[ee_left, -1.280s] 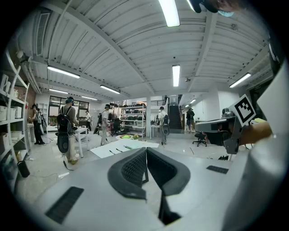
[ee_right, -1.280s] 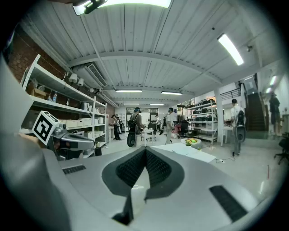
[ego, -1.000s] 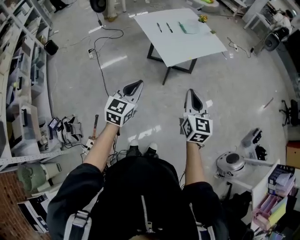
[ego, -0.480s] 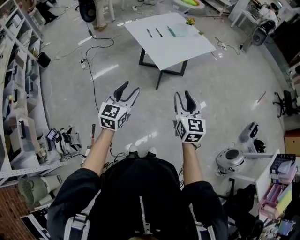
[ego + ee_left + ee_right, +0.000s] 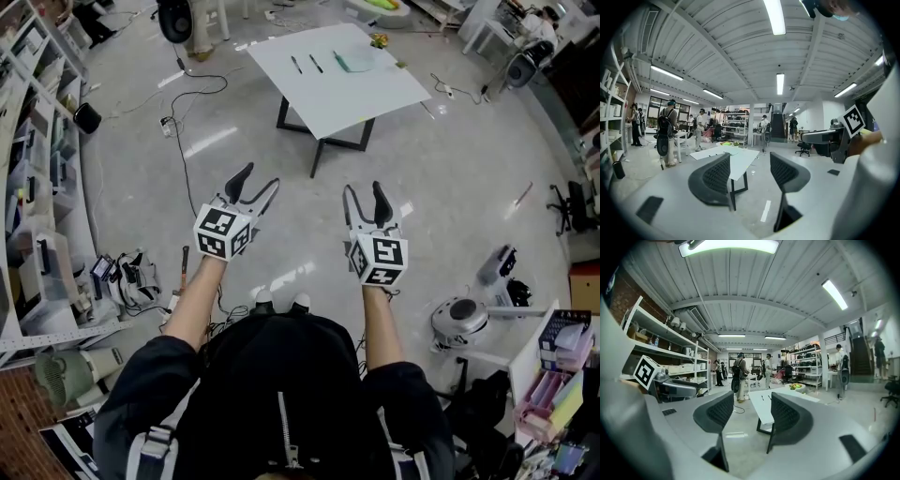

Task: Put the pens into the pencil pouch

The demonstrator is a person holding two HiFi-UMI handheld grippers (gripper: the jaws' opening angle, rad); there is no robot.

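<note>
Far ahead stands a white table [image 5: 349, 89] with two dark pens [image 5: 296, 65] [image 5: 317, 64] lying side by side on it and a pale green pencil pouch [image 5: 354, 61] just to their right. My left gripper [image 5: 255, 183] and right gripper [image 5: 365, 195] are held out level over the floor, well short of the table. The jaws of both are opening, with nothing between them. The left gripper view shows the table [image 5: 738, 159] beyond its own jaws [image 5: 750, 165]. In the right gripper view the pens [image 5: 762, 398] lie on the table [image 5: 785, 404] past that gripper [image 5: 752, 409].
Shelving [image 5: 37, 178] lines the left wall. Black cables [image 5: 192, 94] trail over the floor between me and the table. A white round machine [image 5: 461, 322] and storage boxes [image 5: 562, 352] sit at my right. Several people [image 5: 668, 131] stand in the background.
Both grippers have gone from shut to wide open. The hands have stayed roughly where they were, side by side in front of the body.
</note>
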